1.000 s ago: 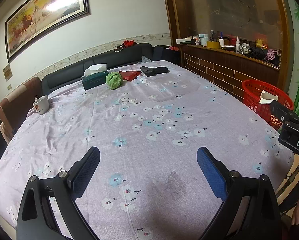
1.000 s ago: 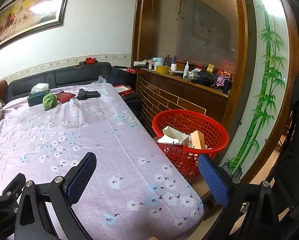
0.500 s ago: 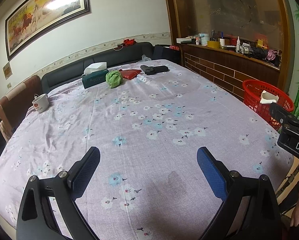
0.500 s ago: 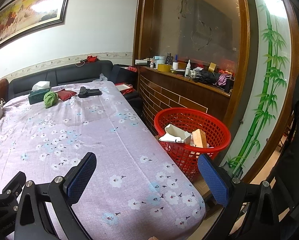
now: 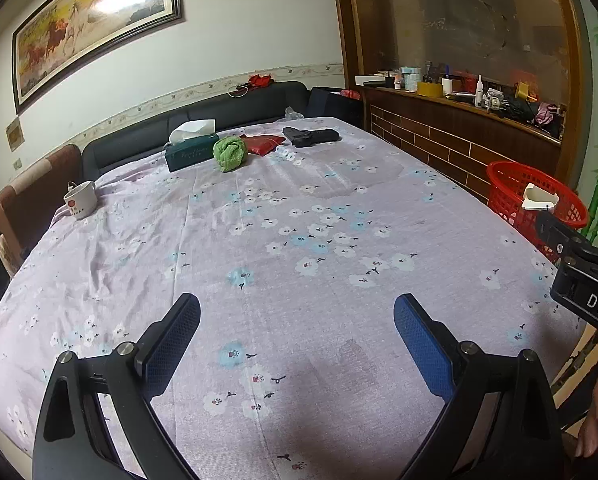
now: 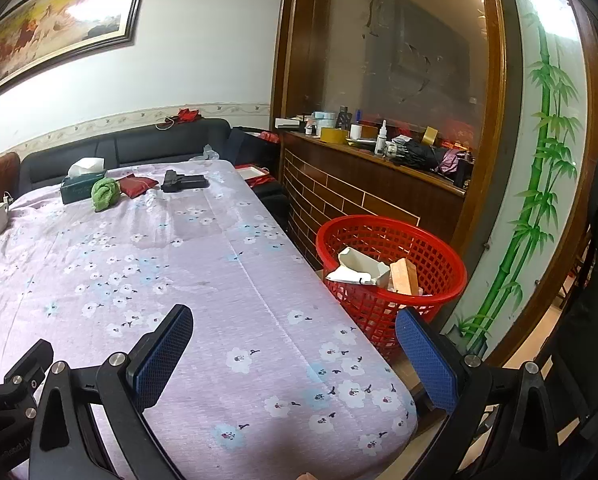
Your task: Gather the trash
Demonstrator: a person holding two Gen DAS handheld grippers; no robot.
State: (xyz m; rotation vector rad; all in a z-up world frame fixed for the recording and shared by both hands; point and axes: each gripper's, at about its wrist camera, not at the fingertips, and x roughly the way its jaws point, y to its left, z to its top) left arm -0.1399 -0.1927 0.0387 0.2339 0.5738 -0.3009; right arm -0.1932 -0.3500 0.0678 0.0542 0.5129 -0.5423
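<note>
Holding both claws, left (image 5: 297, 322) and right (image 6: 293, 332), spread and empty above the surface (image 5: 299, 240), we judge the trash sits in the basket (image 6: 391, 268) ahead-right of the right claw.

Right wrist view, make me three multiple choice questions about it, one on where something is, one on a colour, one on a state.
1. Where is the basket?
A. on the table
B. on the floor beside the table
C. on the sofa

2. What colour is the crumpled cloth by the tissue box?
A. green
B. yellow
C. white

3. How are the right gripper jaws?
A. shut on a carton
B. shut on nothing
C. open and empty

Answers:
1. B, the basket stands below the table edge, at its right side.
2. A, the cloth is bright green against the dark box.
3. C, the two blue pads sit wide apart with only tablecloth between them.
</note>
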